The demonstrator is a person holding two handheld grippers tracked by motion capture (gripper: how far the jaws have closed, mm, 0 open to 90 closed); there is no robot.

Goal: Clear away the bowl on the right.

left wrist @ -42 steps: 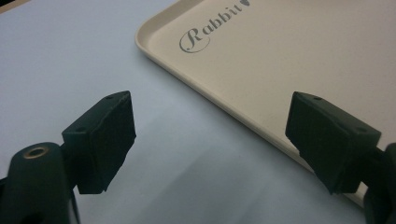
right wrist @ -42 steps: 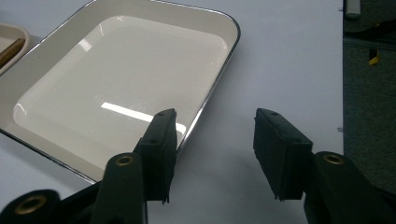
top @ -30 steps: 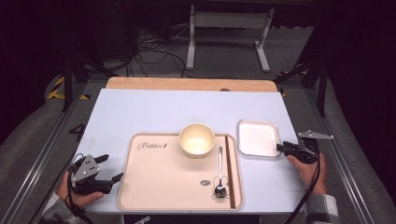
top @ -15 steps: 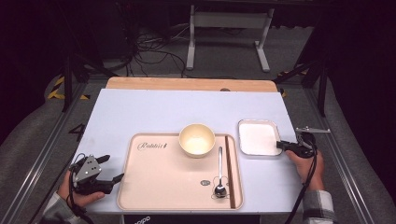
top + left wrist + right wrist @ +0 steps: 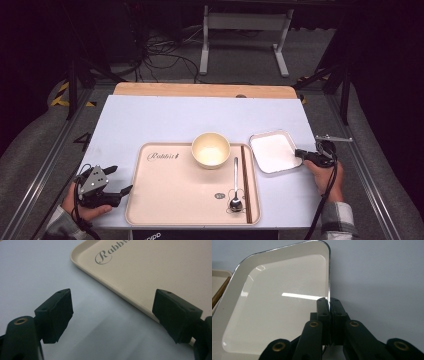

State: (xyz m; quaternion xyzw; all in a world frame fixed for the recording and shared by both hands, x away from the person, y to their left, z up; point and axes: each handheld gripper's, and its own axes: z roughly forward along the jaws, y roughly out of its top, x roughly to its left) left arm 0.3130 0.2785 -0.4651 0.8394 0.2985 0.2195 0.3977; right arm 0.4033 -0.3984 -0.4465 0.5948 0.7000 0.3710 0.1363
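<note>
A white square plate [image 5: 272, 151] lies on the light blue table just right of the beige tray [image 5: 170, 197]. My right gripper [image 5: 300, 154] has just been closing and is now shut on the plate's right rim [image 5: 328, 293], which stands pinched between the two black jaws [image 5: 329, 305]. The tray carries a cream bowl [image 5: 210, 149], a metal spoon [image 5: 235, 186] and dark chopsticks [image 5: 245, 182]. My left gripper [image 5: 120, 180] rests on the table by the tray's left edge [image 5: 112, 288], open and holding nothing, its pads [image 5: 56, 315] wide apart.
The blue table top [image 5: 165, 117] ends in a wooden strip [image 5: 205, 90] at the far side. Metal rails run along both table sides. A stand and cables are on the dark floor beyond.
The right gripper's jaws have come together on the white plate's rim. The right hand shifted only slightly. The left gripper has stayed where it was.
</note>
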